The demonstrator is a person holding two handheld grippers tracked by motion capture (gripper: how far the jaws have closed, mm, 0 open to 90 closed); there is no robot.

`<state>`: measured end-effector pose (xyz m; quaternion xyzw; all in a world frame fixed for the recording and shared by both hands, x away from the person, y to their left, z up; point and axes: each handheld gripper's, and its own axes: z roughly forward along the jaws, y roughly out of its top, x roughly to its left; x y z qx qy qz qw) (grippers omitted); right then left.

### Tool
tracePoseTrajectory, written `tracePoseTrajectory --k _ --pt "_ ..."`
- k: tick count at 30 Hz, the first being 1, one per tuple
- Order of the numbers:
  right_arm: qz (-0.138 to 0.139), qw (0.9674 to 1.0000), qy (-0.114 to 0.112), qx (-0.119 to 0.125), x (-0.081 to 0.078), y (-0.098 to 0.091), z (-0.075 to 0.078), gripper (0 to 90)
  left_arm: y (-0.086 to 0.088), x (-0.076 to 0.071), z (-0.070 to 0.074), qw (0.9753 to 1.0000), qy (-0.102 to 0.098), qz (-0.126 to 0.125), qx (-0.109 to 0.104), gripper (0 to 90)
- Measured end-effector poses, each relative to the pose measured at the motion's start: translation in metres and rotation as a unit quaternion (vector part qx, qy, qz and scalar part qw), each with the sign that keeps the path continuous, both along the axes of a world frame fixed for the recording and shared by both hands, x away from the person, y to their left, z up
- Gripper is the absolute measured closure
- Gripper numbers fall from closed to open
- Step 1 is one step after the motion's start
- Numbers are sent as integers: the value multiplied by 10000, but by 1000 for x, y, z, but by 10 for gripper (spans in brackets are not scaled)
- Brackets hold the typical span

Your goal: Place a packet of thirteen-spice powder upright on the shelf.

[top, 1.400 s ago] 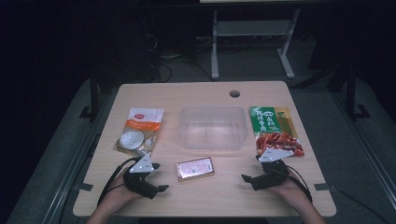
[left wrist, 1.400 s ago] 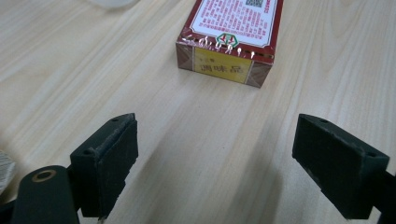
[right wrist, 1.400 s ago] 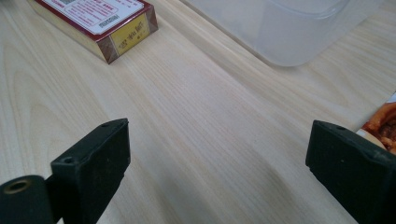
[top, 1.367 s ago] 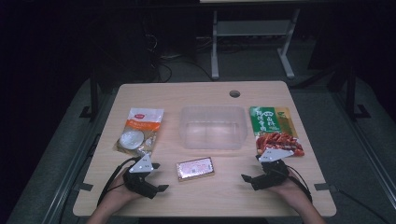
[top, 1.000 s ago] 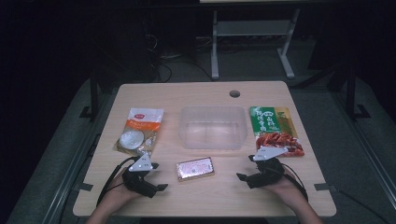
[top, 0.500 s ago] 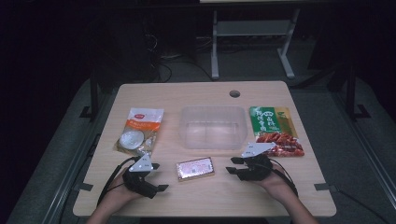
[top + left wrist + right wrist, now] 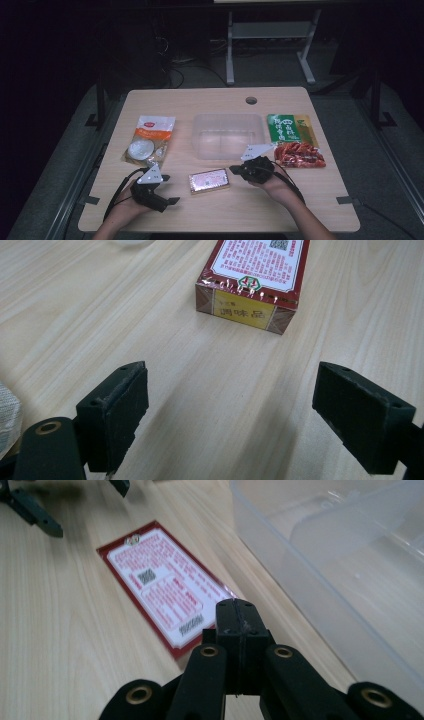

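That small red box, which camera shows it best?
The right gripper view: the red box lies near, its whole printed top readable. The left gripper view shows one end and part of its top; the high view shows it small and glary.

Dim room, light wooden table [image 7: 310, 210], grey carpeted floor [image 7: 385, 165], metal stand [image 7: 270, 35] behind

The right gripper [image 7: 236, 171] has slid left across the table, from beside the red packet to the small box [image 7: 209, 181]. Its jaws have just closed, pressed together with nothing between them.
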<state>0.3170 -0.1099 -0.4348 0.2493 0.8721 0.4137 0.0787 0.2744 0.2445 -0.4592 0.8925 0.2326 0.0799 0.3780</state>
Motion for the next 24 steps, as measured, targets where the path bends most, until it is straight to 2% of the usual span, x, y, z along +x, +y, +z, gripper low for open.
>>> tracePoseTrajectory --k 11,24 --pt "-14 9998 -121 -138 13 17 -3 895 1 -1 0 10000 0 -24 -67 146" --pt "-95 9994 -201 -256 20 30 -16 895 -1 -2 1 9999 -37 -80 -55 146"
